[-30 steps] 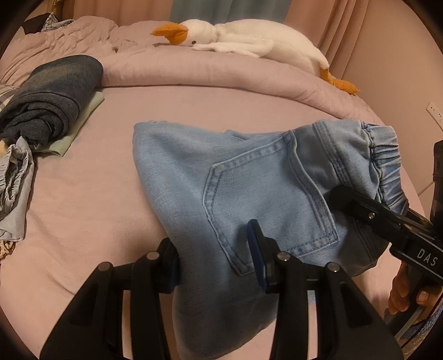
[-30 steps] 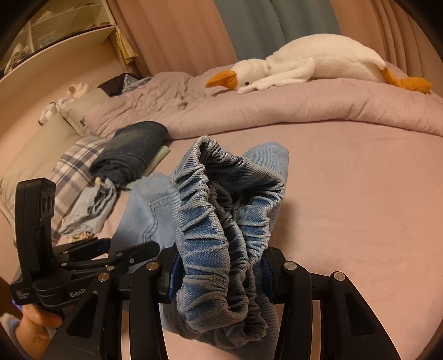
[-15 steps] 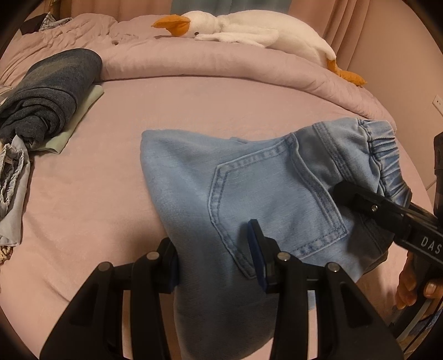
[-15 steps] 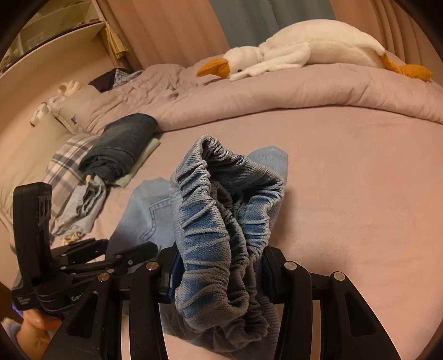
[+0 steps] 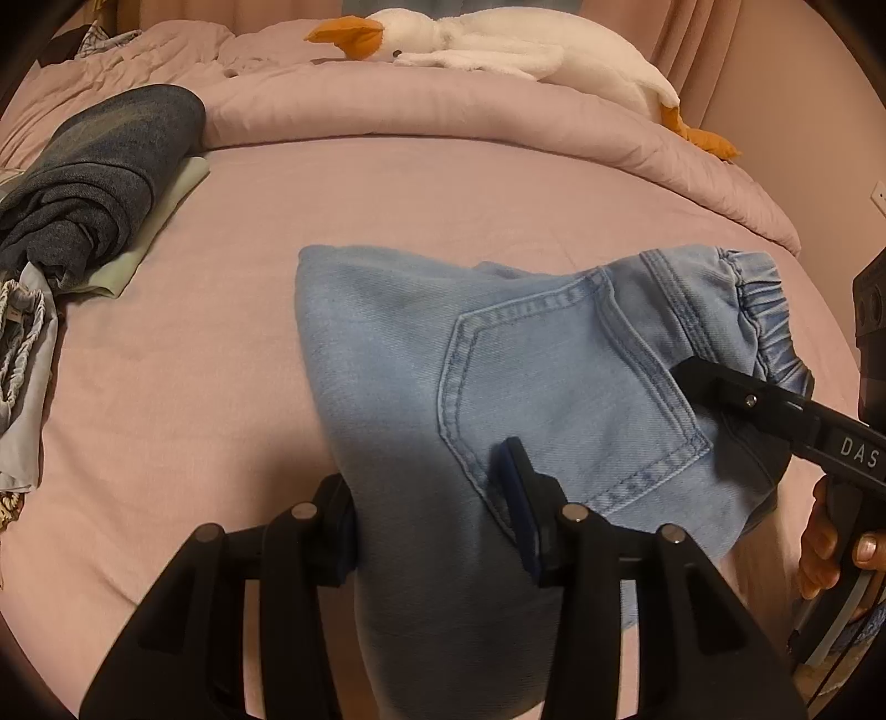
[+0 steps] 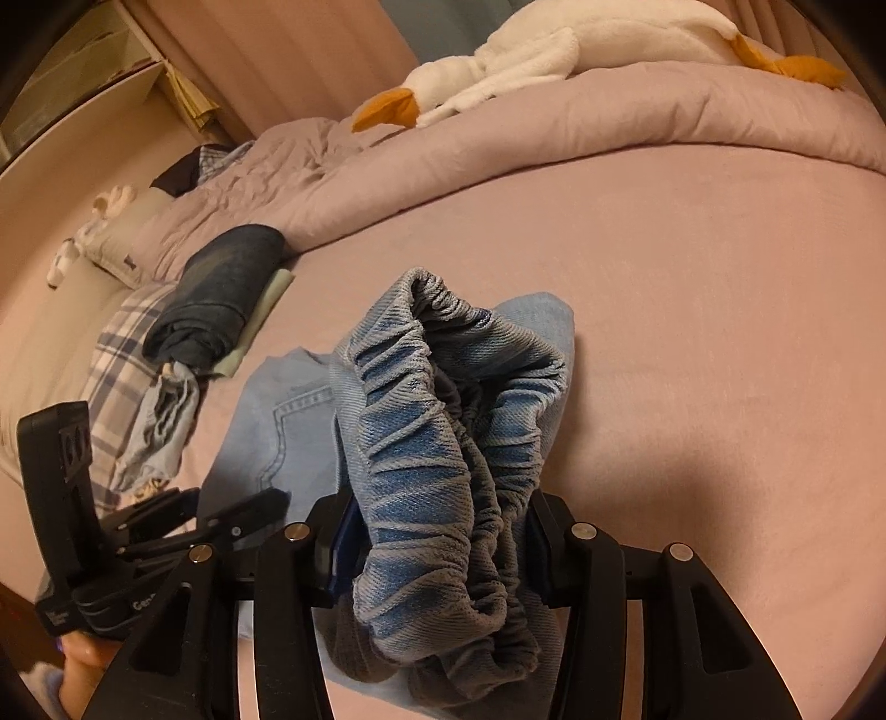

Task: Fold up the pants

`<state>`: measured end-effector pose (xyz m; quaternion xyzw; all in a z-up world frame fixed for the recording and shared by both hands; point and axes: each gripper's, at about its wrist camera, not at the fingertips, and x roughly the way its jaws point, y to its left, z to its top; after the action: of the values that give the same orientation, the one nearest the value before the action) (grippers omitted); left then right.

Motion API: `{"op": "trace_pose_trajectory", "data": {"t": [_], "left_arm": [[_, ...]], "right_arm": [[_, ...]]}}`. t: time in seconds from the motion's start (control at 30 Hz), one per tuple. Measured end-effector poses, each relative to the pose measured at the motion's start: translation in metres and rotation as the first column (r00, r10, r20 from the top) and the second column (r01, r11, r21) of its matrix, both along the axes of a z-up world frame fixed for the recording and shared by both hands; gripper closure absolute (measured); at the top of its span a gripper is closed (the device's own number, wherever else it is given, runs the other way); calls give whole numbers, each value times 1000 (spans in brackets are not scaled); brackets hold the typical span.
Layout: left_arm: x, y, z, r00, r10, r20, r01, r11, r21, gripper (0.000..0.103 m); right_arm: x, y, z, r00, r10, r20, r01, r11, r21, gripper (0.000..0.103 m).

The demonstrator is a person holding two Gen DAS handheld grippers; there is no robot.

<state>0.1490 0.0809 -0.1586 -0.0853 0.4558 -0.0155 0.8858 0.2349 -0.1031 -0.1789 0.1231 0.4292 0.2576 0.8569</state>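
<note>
Light blue denim pants (image 5: 498, 354) with a back pocket lie folded on the pink bed. My left gripper (image 5: 432, 509) is shut on the near folded edge of the pants. My right gripper (image 6: 437, 531) is shut on the bunched elastic waistband (image 6: 443, 443) of the pants. The right gripper also shows at the right of the left wrist view (image 5: 742, 399), clamped at the waistband end. The left gripper shows at the lower left of the right wrist view (image 6: 183, 526).
A dark folded garment (image 5: 94, 171) on a pale green cloth lies at the left, with crumpled light fabric (image 5: 22, 354) beside it. A pink duvet (image 5: 443, 111) and a white plush goose (image 5: 498, 50) lie at the back. A plaid pillow (image 6: 122, 360) is at far left.
Both grippers have moved forward over the bed with the pants held; the pants sit lower and closer to the sheet. Both stay shut on the fabric.
</note>
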Motion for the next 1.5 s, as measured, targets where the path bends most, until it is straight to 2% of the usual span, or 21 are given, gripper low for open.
{"op": "trace_pose_trajectory", "data": {"t": [0.37,0.47,0.6,0.7,0.8,1.5], "left_arm": [[0,-1,-1,1000,6,-3,-6,1000,-4,56],[0,-2,-3,1000,9,-5,-9,1000,-1,53],[1,3,-7,999,36,-12,-36,999,12,34],[2,8,-9,999,50,-19,-50,999,-6,29],[1,8,-10,998,66,-16,-66,998,9,21],[-23,8,-9,997,73,-34,-72,997,23,19]], "right_arm": [[1,1,-1,1000,-9,-9,9,1000,-28,52],[3,0,-4,1000,-16,-22,16,999,-32,49],[5,-2,-11,998,-38,-54,37,999,-28,43],[7,-6,-16,996,-52,-78,51,999,-15,37],[8,-8,-19,995,-49,-86,49,999,6,35],[-1,-18,-18,988,-54,-142,57,998,23,34]]}}
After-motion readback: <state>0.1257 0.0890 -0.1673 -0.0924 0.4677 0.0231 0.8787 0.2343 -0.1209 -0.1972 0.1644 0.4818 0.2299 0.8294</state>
